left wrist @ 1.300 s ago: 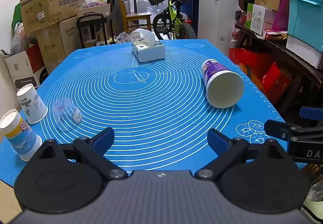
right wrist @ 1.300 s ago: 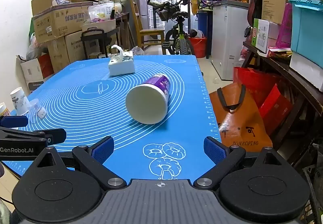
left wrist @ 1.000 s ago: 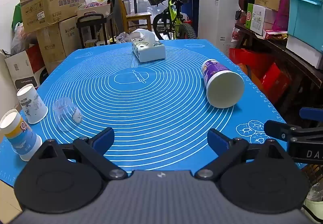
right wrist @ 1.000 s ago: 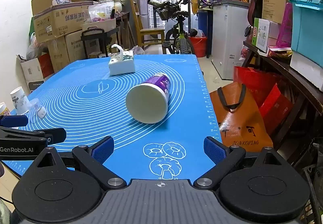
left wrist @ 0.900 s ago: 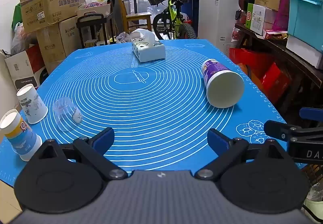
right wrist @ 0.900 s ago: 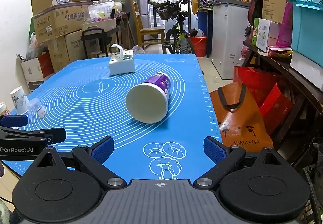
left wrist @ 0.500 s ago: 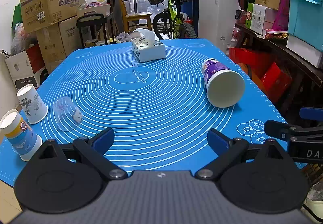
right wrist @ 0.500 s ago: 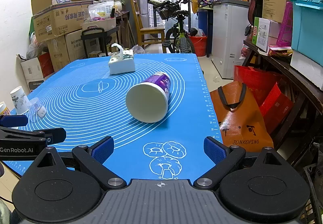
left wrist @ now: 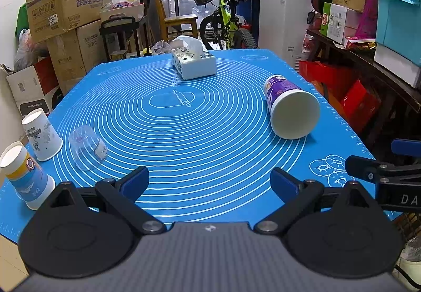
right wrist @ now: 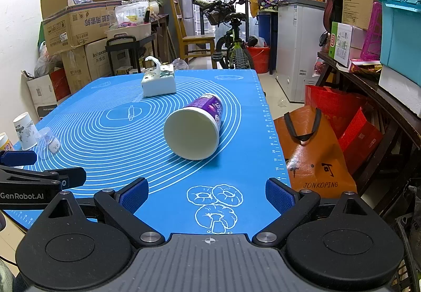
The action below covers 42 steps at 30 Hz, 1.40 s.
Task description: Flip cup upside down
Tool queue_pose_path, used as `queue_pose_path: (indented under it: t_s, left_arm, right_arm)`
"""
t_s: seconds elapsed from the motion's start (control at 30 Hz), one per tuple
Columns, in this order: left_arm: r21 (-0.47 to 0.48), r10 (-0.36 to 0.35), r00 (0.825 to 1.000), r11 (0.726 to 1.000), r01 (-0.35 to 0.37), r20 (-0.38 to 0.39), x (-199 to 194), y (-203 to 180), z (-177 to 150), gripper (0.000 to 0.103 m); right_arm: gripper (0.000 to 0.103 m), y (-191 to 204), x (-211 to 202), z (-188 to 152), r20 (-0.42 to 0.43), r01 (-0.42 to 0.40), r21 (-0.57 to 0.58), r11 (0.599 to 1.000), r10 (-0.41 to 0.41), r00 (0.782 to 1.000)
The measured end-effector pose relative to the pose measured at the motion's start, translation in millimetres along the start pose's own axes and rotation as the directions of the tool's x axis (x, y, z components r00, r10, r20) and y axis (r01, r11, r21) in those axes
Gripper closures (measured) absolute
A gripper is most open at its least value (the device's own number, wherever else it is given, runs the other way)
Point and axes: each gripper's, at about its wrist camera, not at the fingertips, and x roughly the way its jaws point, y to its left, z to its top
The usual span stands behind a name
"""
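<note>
A white and purple paper cup [left wrist: 289,107] lies on its side on the blue mat [left wrist: 184,134], its wide end towards me; it also shows in the right wrist view [right wrist: 196,126]. My left gripper [left wrist: 210,184] is open and empty near the mat's front edge, left of the cup. My right gripper [right wrist: 208,196] is open and empty, just short of the cup. Each gripper shows at the edge of the other's view.
Two paper cups [left wrist: 42,139] [left wrist: 23,173] and a clear plastic cup [left wrist: 88,147] stand upside down at the mat's left edge. A tissue box [left wrist: 193,65] sits at the back. Boxes, a bicycle and shelves surround the table.
The right wrist view has shifted very slightly; the cup and both grippers have otherwise stayed as they were.
</note>
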Motion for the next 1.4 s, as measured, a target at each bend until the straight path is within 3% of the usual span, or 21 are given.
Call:
queue_pose_path:
  t_s: [1.4]
  left_arm:
    - [0.012, 0.011, 1.000, 1.000, -0.011, 0.006, 0.1, 1.4, 2.6, 0.005]
  right_arm:
    - [0.007, 0.2, -0.5, 1.3, -0.001, -0.002, -0.002, 1.000, 0.002, 1.000]
